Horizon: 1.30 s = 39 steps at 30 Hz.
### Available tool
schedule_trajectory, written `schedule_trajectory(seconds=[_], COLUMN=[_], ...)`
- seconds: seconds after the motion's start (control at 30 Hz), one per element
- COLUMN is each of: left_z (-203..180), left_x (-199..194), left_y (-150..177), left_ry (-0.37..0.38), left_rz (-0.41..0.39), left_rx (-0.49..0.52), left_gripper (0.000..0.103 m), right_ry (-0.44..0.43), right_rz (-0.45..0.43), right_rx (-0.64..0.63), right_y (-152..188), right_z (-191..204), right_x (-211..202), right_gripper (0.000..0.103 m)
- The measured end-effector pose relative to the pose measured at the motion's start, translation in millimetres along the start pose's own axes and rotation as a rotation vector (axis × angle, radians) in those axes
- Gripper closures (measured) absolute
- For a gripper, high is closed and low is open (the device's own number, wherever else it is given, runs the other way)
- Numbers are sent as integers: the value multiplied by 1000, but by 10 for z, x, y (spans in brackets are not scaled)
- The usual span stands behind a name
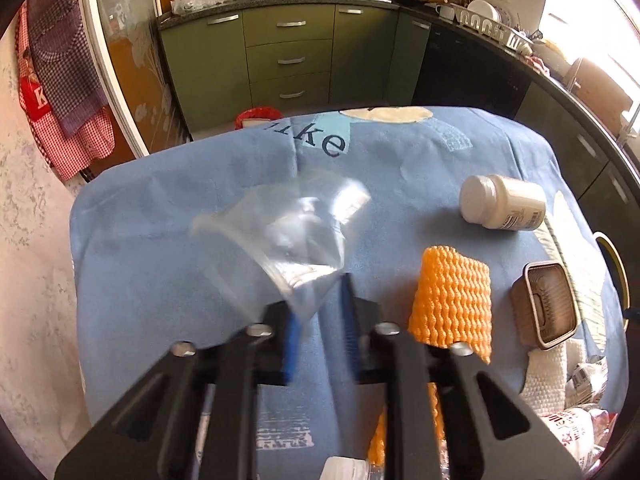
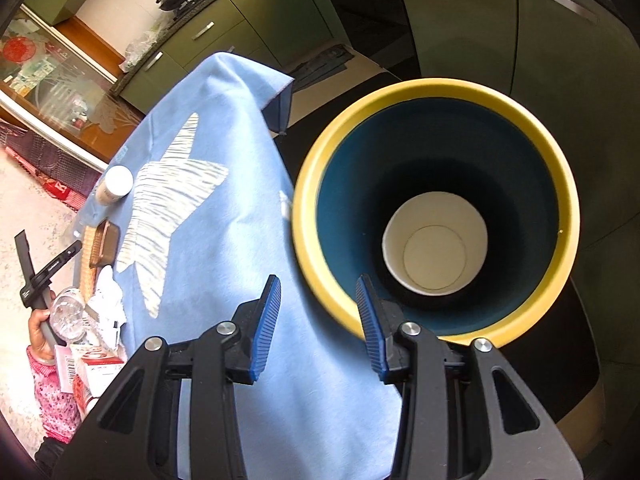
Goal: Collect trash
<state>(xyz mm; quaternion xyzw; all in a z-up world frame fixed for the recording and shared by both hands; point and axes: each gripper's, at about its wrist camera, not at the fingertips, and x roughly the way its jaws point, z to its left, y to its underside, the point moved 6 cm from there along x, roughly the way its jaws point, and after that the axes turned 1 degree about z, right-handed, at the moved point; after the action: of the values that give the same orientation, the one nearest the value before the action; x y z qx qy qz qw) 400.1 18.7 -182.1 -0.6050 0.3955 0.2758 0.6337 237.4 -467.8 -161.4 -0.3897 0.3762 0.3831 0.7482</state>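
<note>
Left gripper (image 1: 320, 312): black frame with blue ribbed pads, pads drawn narrow and clamped on the lower edge of a clear, crumpled plastic cup (image 1: 288, 236), which is held tilted above the blue printed tablecloth (image 1: 160, 280); the cup is blurred.

Right gripper (image 2: 316, 324): same build, pads standing partway apart with nothing between them, placed over the cloth edge and the near rim of the bin.

Round bin with yellow rim and dark blue interior (image 2: 560, 184): set just beside the table's edge, below the cloth level. A white paper cup (image 2: 436, 254) is seen upright at its bottom.

Items still lying on the tablecloth:
- white plastic bottle with white cap (image 1: 502, 208), on its side, towards the far right;
- orange foam net sleeve (image 1: 452, 300), just beside the left gripper's right finger;
- brown rectangular tin with a pull-tab lid (image 1: 546, 306), near the right edge;
- white knitted-texture wrapper (image 1: 548, 376) and printed packets at the near right corner, partly cut off.

A hand (image 2: 38, 332) with a pink patterned sleeve is seen at the left of the right wrist view, gripping the other tool's handle.
</note>
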Motion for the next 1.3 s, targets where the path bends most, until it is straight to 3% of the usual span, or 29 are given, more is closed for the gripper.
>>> schedule_trajectory(seconds=[0.2,0.37,0.5,0.77,1.03,1.23,1.3], left_z=[-119,-436,-930,-2497,-4049,-4962,-5142], left_x=[-525,-1046,-1440,-1915,-1655,-1048,-841], left_y=[-22,60,183,666,893,728,673], left_ry=[2,63,146,388,503,481,474], left_rz=[-134,-192,-198,-145,-14,43,64], left_rx=[36,101,179,407,608,656,654], left_gripper=[97,97,97,97,97,97,88], right_ry=[-29,-47,-25,47,88,84,77], right_rz=[-19,-37,-72,-196,-288,-329,-334], right_rx=[-6,-11,-18,-14,16,71,94], right_y=[57,118,163,327,530,750,828], right_z=[57,70,59,-163,-548,-895,-1010], right_x=[-61,-134,-245,-663,-1054,-1249,-1274], right_gripper=[65,65,65,65,65,65,63])
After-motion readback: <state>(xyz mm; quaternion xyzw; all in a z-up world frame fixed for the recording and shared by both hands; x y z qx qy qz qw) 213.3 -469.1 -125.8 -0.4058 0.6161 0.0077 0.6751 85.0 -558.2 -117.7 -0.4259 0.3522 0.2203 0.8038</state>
